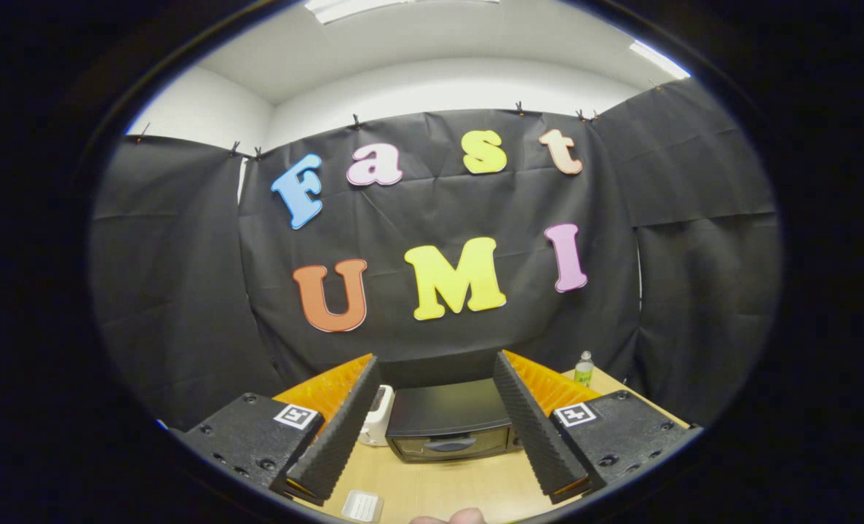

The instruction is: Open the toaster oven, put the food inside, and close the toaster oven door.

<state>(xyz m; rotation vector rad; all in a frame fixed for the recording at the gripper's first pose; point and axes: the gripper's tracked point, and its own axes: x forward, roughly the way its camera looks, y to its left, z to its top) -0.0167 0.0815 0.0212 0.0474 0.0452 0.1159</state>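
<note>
Black-draped booth w/ wooden counter (468, 484): toaster oven (450, 422) sits door shut, facing the hand-held gripper (435, 426), fingers spread wide apart, gripping nothing, lined up w/ oven front.

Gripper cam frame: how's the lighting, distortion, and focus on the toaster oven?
Gripper view: even overhead light from ceiling panels, no harsh shadows; strong fisheye bending of the booth wall; toaster oven sharp, door shut, faint sheen on its top; hand-held gripper open, fingers framing the oven; small bottle legible but tiny.
</note>
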